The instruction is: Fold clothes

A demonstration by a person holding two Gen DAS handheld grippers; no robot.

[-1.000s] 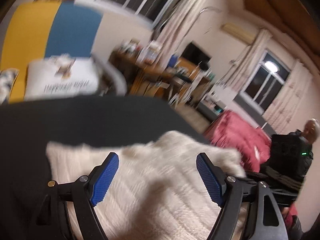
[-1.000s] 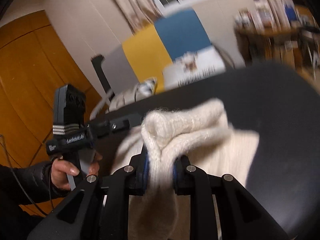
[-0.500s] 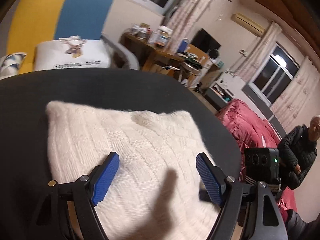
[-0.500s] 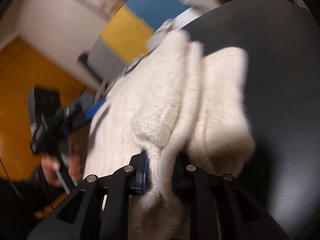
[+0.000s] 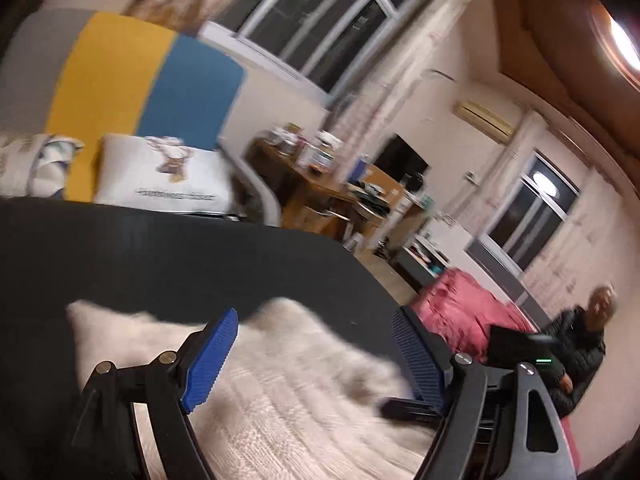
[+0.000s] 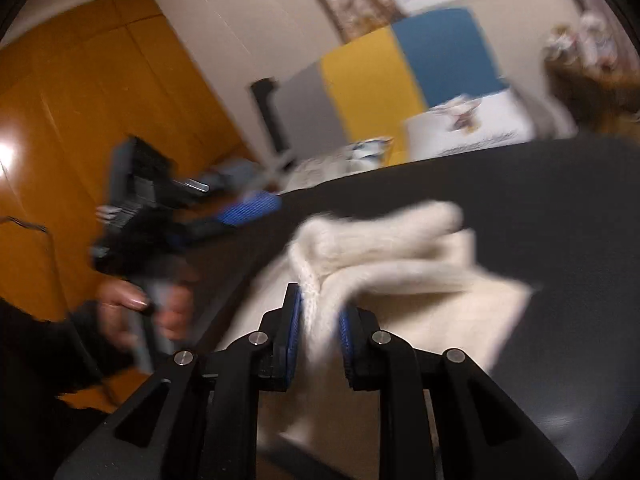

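- Cream knit sweater [image 5: 280,392] lies on the black table [image 5: 168,256], bunched at the near edge, and everything here gets placed against it.
- Right hand-held gripper [image 6: 318,330] is clamped on a thick fold of the sweater [image 6: 384,264]; the blue pads pinch the ribbed edge between them, and a doubled hump of knit rises just past them.
- That grip looks meant to carry one side of the sweater over the rest, so the fold is under way, not finished.
- Left hand-held gripper [image 5: 316,352] hovers over the sweater with its jaws wide apart and nothing between the pads; the knit lies below them, not pinched.
- In the right view the left hand-held gripper [image 6: 244,212] sits left of the sweater, off the table's edge, with a hand [image 6: 132,312] wrapped around its handle.
- It seems to be waiting for a corner to take or a layer to press flat.
- Room to move: beyond the sweater the table is bare black surface all the way to its curved far rim, and right of the sweater it is bare too.
- Tight side is the near edge, where the knit hangs close to the rim and could slide off.
- Both views are blurred, so the sweater's exact outline is hard to read.
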